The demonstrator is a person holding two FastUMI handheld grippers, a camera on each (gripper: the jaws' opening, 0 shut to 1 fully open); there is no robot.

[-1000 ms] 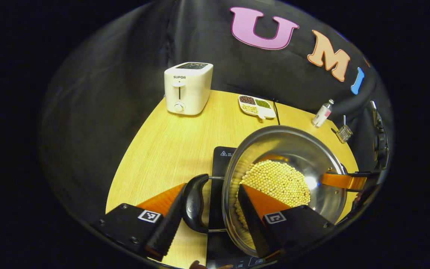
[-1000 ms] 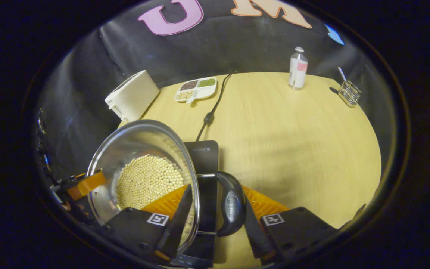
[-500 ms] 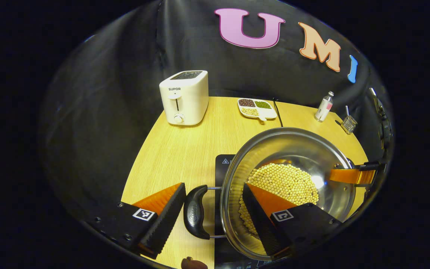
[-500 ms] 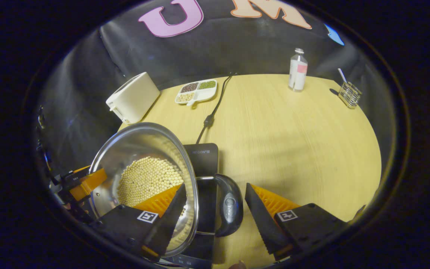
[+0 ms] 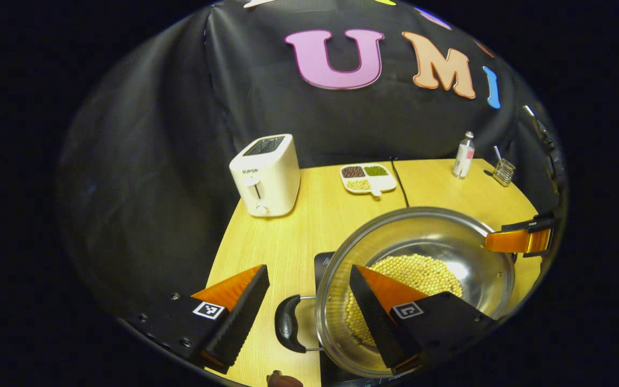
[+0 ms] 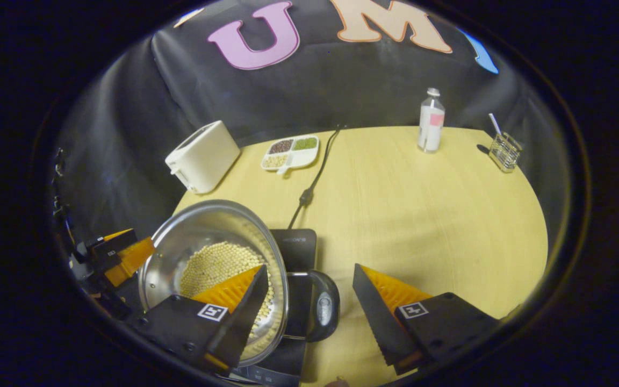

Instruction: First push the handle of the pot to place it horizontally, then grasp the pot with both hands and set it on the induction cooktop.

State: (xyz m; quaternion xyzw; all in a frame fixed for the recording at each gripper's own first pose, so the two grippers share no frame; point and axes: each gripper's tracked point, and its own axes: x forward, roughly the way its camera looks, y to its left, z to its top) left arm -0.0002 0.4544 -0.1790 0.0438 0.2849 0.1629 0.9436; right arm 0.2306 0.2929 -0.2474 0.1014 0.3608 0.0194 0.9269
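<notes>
A steel pot point(image 5: 449, 242) with yellow beans point(image 5: 411, 269) in it sits on the black induction cooktop point(image 5: 323, 260). Its two black loop handles lie level, one at each side. My left gripper point(image 5: 308, 269) is open, raised a little behind the near handle point(image 5: 286, 330); one finger hangs over the table, the other over the pot's inside. In the right gripper view the pot point(image 6: 202, 226) is at the lower left on the cooktop point(image 6: 296, 244). My right gripper point(image 6: 309, 267) is open, straddling the other handle point(image 6: 323, 312) without touching it. Each view shows the other gripper beyond the pot's far side.
A white toaster point(image 5: 266, 174) stands at the table's back left, with a divided dish point(image 5: 367, 178) of grains beside it. A small bottle point(image 5: 464, 156) and a wire holder point(image 5: 503, 171) stand at the back right. The cooktop's cord point(image 6: 315, 177) runs toward the wall.
Both grippers have opened off the pot's handles and drawn back and up. The pot stays on the cooktop.
</notes>
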